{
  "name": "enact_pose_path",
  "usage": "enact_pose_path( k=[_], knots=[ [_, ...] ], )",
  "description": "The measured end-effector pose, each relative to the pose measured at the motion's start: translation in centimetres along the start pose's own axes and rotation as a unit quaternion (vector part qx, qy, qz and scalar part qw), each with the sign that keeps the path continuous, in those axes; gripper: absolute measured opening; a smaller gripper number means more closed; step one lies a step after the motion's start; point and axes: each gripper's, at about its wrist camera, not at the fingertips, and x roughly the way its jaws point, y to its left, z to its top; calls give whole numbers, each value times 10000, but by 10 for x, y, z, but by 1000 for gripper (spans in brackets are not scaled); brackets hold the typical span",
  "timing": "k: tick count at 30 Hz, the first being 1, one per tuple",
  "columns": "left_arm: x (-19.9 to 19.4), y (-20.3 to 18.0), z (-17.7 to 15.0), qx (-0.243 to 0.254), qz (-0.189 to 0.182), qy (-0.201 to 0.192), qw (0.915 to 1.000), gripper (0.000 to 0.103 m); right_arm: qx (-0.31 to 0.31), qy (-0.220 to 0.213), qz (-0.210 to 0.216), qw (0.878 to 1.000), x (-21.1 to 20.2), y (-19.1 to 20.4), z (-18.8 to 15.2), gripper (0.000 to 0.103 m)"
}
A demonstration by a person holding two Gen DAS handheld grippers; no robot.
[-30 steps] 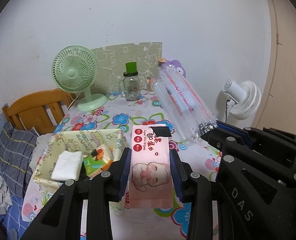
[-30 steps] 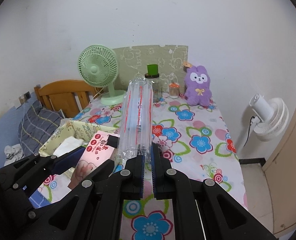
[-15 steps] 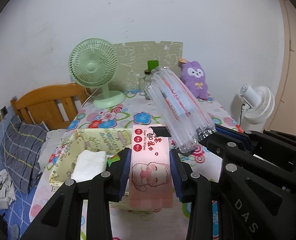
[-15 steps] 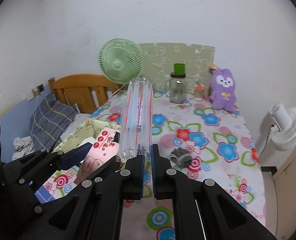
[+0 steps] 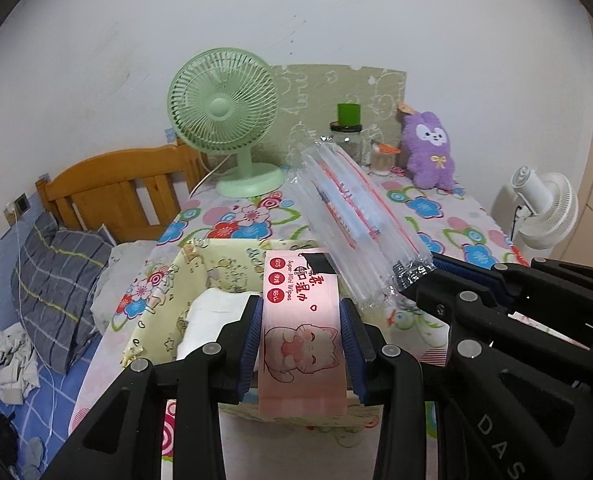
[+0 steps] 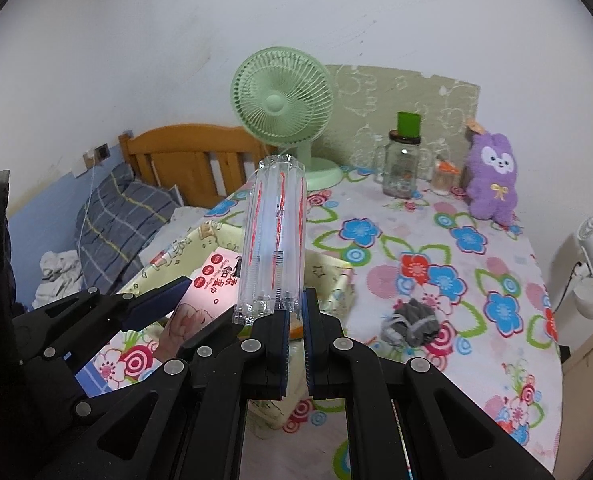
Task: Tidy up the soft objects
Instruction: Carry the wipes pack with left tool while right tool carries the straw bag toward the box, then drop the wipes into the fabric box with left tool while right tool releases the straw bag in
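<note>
Two grippers are seen above a flowered table [image 6: 448,280], each clamped on a soft pack. A pink wipes pack [image 5: 301,328] is gripped across its width by the left gripper [image 5: 301,338], its blue-padded jaws pressed against both sides, and is held over the near end of a yellow fabric bin [image 5: 168,300]. A folded white cloth [image 5: 210,314] is seen lying inside that bin, just left of the pack. The right gripper [image 6: 294,330] is closed on the crimped end of a clear air-cushion sleeve [image 6: 274,236], which is held pointing up and away, above the bin's far side and beside the wipes. A small grey bundle [image 6: 410,322] is left on the tablecloth, to the right of the bin and apart from it. At the back of the table a green fan [image 6: 282,102], a glass jar [image 6: 402,168] with a green top and a purple plush rabbit [image 6: 492,180] are lined up against the wall. A wooden headboard [image 5: 120,192] and a plaid pillow [image 5: 56,276] are visible to the left, and a white fan [image 5: 544,208] to the right.
</note>
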Motion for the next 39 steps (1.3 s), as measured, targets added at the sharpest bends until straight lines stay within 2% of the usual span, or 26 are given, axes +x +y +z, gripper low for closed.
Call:
enact_pose_path(
  k=[20,29,31,33,35,39],
  knots=[
    [58,44,-7,-366,441,490,9972,39,-619,619,817,9928,74,27,12,9],
    [74,57,-13,-540,578,782,9938,41,-749,863,992,9885,96,36,12,9],
    [75,58,-14,-535,586,785,9937,43,-751,902,1019,9879,99,36,11,9],
    [74,58,-14,-522,572,774,9940,59,-739,929,987,9880,102,36,11,9],
    [72,56,-15,-514,561,745,9943,68,-725,965,928,9883,105,36,11,10],
    [70,55,-17,-484,539,755,9945,73,-767,989,808,9888,106,35,12,21]
  ],
)
